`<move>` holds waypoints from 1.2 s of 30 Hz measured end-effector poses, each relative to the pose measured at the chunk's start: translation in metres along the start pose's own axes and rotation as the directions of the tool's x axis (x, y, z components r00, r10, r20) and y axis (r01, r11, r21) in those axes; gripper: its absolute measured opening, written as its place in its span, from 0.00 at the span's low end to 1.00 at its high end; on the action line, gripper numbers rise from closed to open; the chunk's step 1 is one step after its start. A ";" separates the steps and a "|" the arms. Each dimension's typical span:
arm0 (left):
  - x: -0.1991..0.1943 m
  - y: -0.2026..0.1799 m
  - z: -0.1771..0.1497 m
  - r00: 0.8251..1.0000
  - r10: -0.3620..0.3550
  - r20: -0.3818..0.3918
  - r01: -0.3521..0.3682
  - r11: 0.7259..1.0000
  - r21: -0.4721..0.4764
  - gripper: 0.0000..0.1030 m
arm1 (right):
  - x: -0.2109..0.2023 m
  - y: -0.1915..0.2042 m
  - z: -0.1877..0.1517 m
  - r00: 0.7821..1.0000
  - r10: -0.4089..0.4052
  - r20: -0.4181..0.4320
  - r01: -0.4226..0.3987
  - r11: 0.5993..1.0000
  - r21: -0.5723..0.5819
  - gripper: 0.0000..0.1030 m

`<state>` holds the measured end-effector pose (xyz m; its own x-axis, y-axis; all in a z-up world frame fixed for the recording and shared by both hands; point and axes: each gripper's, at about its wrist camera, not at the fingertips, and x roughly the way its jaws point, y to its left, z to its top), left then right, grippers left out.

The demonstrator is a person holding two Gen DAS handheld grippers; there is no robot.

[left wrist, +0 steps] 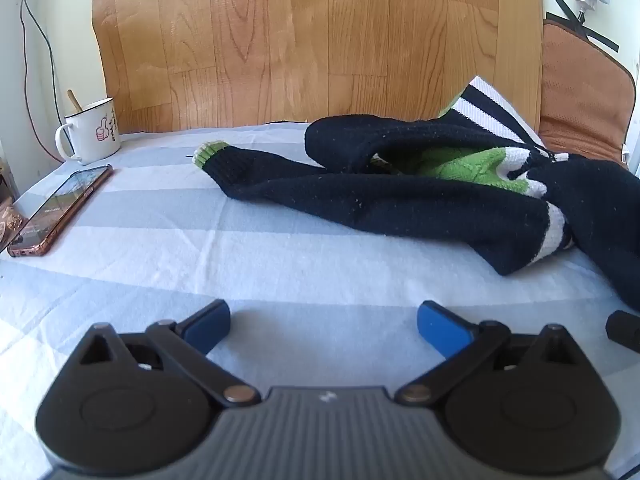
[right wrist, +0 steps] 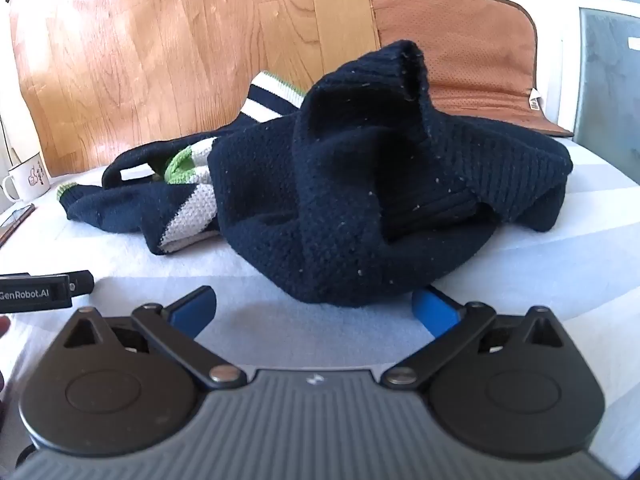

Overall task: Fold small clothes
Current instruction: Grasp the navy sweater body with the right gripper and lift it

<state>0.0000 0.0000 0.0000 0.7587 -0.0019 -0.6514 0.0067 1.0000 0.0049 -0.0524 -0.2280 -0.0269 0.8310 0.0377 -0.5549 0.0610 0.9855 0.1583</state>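
Phone [left wrist: 60, 210] | left wrist view only | sweater [right wrist: 360, 200] crumpled in both

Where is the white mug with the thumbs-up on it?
The white enamel mug stands at the far left of the left wrist view, against the wooden board, just behind the phone in its rose-gold case.

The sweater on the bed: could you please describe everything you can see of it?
The sweater is a small navy knit with white stripes and green trim, flecked with pale lint. It lies crumpled and unfolded on the pale striped sheet, one sleeve with a green cuff stretched toward the mug, and a ribbed striped edge raised at the back. Neither hand-held gripper holds it, though its near edge bulges over one fingertip of the right one.
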 end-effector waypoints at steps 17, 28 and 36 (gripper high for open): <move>-0.014 0.057 -0.004 0.993 -0.094 0.078 0.110 0.962 -0.249 1.00 | -0.025 0.047 0.058 0.973 0.209 0.102 -0.144 0.885 -0.442 0.45; -0.013 0.067 -0.005 0.989 -0.108 0.102 0.133 0.950 -0.283 1.00 | 0.051 0.135 0.086 0.979 0.197 0.049 -0.075 0.574 -0.816 0.45; -0.013 0.066 -0.005 0.989 -0.107 0.100 0.131 0.952 -0.276 1.00 | 0.079 0.155 0.094 0.984 0.174 0.042 -0.065 0.565 -0.823 0.17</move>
<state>-0.0126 0.0659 0.0050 0.8147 -0.1099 -0.5694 -0.0743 0.9540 -0.2904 0.0744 -0.0877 0.0304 0.8513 0.2015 -0.4845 -0.4744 0.6904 -0.5463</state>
